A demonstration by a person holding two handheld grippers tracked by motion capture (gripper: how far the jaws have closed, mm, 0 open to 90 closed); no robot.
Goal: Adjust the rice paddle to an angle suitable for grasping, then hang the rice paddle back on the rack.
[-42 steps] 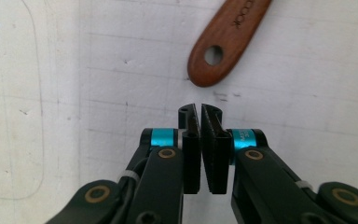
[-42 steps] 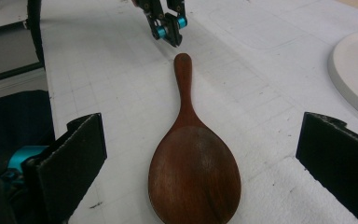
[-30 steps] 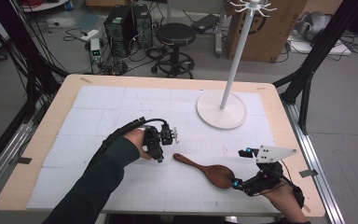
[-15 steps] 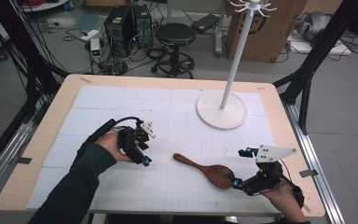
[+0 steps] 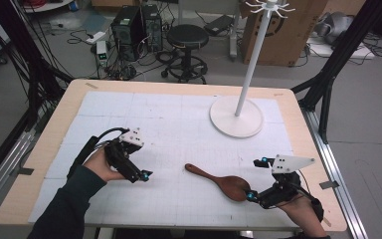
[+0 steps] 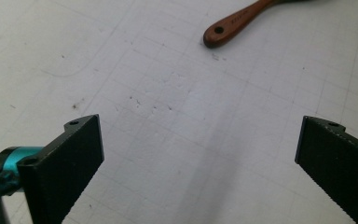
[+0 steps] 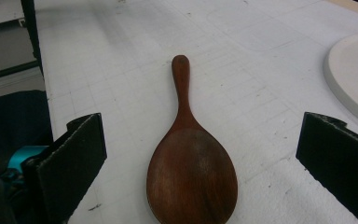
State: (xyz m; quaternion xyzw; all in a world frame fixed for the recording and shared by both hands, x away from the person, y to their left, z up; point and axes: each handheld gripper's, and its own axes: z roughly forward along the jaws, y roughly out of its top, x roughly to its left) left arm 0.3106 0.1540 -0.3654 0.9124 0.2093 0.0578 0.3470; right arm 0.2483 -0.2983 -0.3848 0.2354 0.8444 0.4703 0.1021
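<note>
A dark wooden spoon (image 5: pixel 220 180) lies flat on the white mat, bowl toward the front right, handle pointing left and back. My right gripper (image 5: pixel 255 179) stands open at the bowl's end; in the right gripper view the spoon (image 7: pixel 189 161) lies between the two wide-apart jaws, bowl nearest. My left gripper (image 5: pixel 142 176) is open at the front left, held in a hand, apart from the spoon. In the left gripper view the spoon's handle tip (image 6: pixel 233 23), with a small hole, lies far ahead of the empty jaws.
A white stand with a round base (image 5: pixel 236 117) and a tall pole (image 5: pixel 251 64) is at the back right of the table. The base edge (image 7: pixel 354 74) shows at the right of the right gripper view. The wooden table edge (image 5: pixel 45 149) frames the mat.
My left gripper has drawn back to the left and toward the front, away from the spoon's handle. The right gripper and the spoon have stayed put.
</note>
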